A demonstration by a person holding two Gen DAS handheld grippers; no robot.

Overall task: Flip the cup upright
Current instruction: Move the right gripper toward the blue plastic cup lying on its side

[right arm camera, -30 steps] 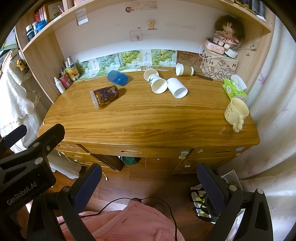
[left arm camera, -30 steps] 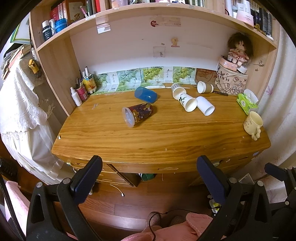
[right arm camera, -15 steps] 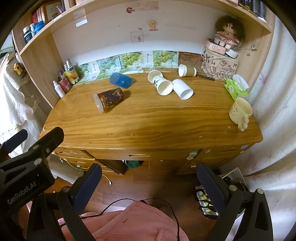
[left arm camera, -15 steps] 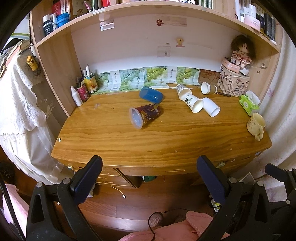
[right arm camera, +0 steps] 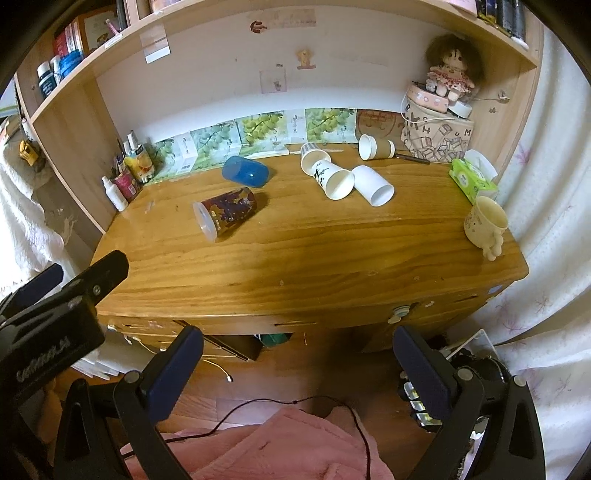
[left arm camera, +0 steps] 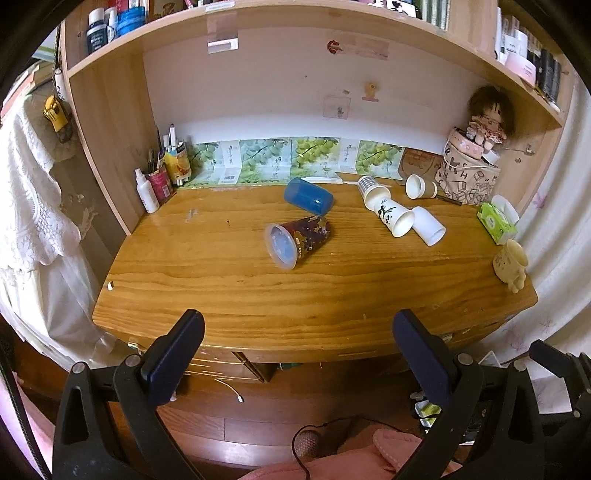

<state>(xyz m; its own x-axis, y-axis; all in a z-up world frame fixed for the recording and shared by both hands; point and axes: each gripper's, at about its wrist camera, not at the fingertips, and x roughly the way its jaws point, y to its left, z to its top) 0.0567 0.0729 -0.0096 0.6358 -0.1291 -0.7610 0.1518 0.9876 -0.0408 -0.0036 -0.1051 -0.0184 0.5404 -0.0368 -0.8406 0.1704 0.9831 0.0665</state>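
Note:
Several cups lie on their sides on a wooden desk: a dark patterned cup mid-desk, a blue cup behind it, a white cup with an ink drawing, a plain white cup, a checked cup and a brown-sleeved paper cup. A cream mug stands upright at the right edge. My left gripper and right gripper are both open and empty, in front of the desk's near edge.
A doll on a printed box and a green tissue pack stand at the back right. Bottles and pens stand at the back left. A shelf hangs overhead. Drawers are below the desk; a curtain hangs at right.
Both grippers have moved closer to the desk and a little higher; the cups look larger. Nothing on the desk has moved. Both grippers stay open.

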